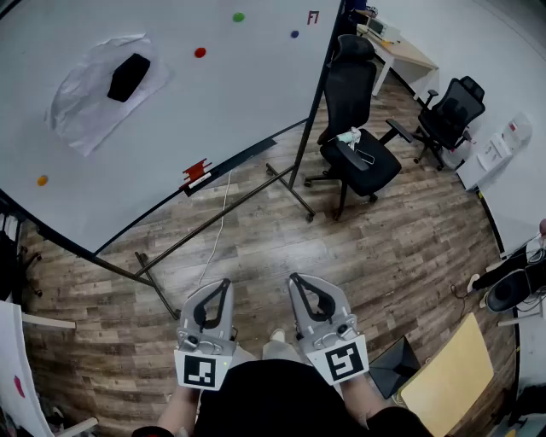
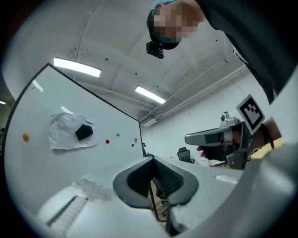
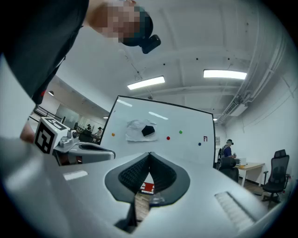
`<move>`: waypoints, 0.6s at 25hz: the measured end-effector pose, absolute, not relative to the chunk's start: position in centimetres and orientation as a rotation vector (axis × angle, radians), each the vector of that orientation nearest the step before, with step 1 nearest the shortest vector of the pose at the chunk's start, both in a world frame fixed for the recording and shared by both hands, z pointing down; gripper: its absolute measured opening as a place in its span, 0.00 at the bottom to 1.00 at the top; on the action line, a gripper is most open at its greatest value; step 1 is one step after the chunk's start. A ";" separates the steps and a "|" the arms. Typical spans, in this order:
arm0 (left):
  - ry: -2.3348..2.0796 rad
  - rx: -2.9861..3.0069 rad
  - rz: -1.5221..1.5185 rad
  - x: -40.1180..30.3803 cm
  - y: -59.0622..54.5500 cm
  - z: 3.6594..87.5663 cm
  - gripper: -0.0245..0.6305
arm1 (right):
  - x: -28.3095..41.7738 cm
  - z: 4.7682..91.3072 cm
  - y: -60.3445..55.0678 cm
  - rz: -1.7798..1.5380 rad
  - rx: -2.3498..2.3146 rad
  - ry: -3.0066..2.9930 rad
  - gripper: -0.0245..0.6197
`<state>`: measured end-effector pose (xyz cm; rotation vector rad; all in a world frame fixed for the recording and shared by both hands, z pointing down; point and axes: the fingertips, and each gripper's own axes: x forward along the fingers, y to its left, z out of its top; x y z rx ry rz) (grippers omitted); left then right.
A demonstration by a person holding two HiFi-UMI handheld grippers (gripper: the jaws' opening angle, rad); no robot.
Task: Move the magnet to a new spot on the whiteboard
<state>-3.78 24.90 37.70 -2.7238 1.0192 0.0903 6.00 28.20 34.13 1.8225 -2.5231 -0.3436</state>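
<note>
Magnets, red (image 1: 200, 52), green (image 1: 238, 16), blue (image 1: 294, 34) and orange (image 1: 42, 180), clung to the whiteboard (image 1: 171, 119), the red one just right of a crumpled white sheet (image 1: 85, 102). Well short of the whiteboard, the left gripper (image 1: 224, 283) and right gripper (image 1: 294, 278) each had fingers pressed together, empty.

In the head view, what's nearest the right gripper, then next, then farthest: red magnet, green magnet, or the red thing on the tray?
1. Red thing, at the board's bottom edge.
2. Red magnet, mid-board.
3. Green magnet, near the top.
</note>
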 end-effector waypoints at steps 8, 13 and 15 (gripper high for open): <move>1.015 -2.706 0.086 -7.9 24.5 37.5 0.04 | 1.7 34.1 28.0 -0.365 1.823 -2.507 0.04; 0.961 -2.697 0.093 -8.7 24.5 37.0 0.04 | 0.5 33.6 28.1 -0.382 1.857 -2.486 0.04; 0.943 -2.703 0.109 -9.0 24.6 36.8 0.04 | 0.2 33.5 28.2 -0.384 1.878 -2.475 0.04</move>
